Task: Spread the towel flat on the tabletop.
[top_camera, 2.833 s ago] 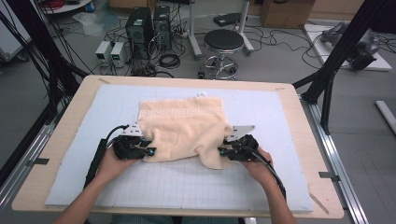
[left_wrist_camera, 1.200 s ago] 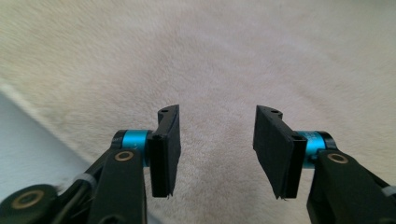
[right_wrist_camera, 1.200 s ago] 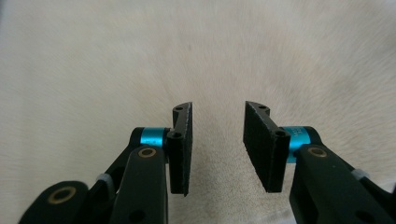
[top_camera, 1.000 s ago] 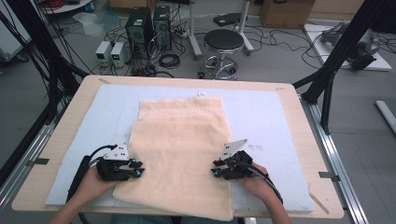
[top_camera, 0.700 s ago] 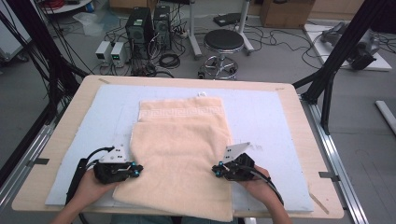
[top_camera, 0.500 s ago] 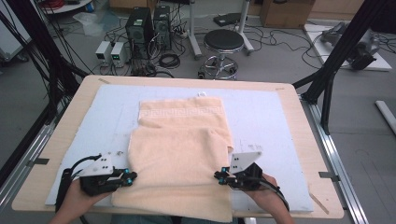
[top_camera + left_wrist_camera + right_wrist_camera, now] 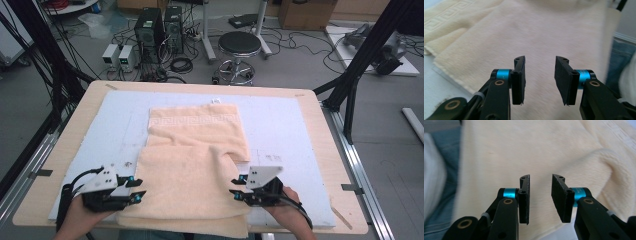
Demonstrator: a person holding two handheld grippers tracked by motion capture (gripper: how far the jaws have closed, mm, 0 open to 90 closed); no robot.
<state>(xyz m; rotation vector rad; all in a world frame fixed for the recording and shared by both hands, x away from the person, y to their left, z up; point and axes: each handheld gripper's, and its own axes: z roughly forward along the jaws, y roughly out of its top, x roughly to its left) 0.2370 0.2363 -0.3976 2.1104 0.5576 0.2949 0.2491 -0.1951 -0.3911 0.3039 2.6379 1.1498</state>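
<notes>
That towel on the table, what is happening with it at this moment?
A person is folding a pale peach terry towel on a light blue mat with a hand-held tool in each hand. The near half is doubled over, its near edge hanging off the mat's near edge. The left tool and right tool sit at the fold's near corners, jaws just opened, nothing between them.

My left gripper (image 7: 134, 190) and right gripper (image 7: 238, 187) are black, with cyan collars, brass screws, grey three-cornered top plates and trailing black cables.
</notes>
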